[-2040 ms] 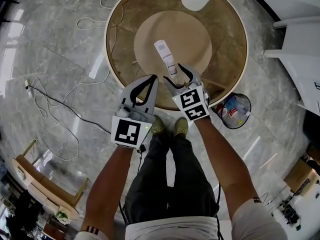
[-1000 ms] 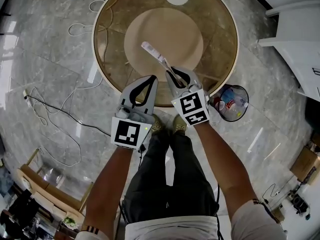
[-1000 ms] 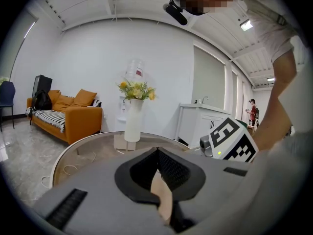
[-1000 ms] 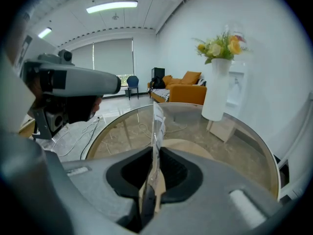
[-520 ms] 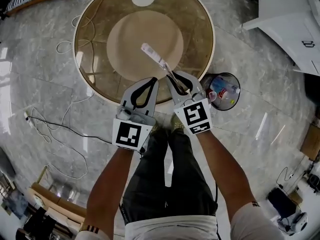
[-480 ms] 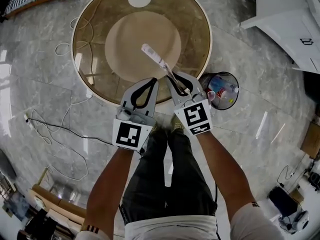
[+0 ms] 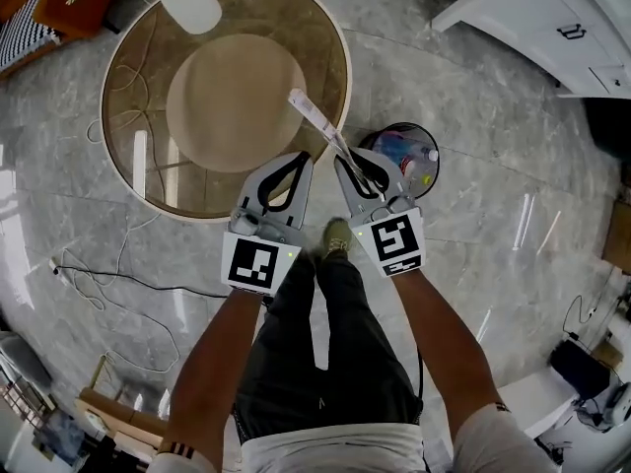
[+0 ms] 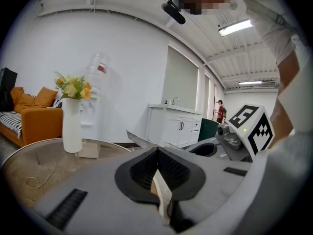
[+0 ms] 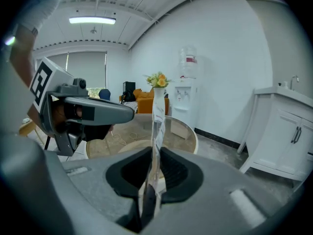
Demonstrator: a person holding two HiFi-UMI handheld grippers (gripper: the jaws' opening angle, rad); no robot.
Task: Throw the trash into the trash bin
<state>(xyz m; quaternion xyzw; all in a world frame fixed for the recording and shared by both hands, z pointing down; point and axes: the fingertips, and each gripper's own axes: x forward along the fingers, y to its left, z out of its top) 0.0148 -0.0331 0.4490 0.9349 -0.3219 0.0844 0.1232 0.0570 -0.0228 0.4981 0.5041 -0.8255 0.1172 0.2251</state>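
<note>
wrapper (image 7: pixel 314 118), clamped in the right gripper's (image 7: pixel 357 170) narrow jaws, has swung off the table (image 7: pixel 133 161) toward the trash bin (image 7: pixel 431 168).

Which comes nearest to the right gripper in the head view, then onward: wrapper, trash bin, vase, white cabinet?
1. Wrapper: clamped in the right gripper itself.
2. Trash bin: on the floor, just to its right.
3. Vase, at the table's far left edge, and white cabinet, top right: both far off, too close to call.
</note>
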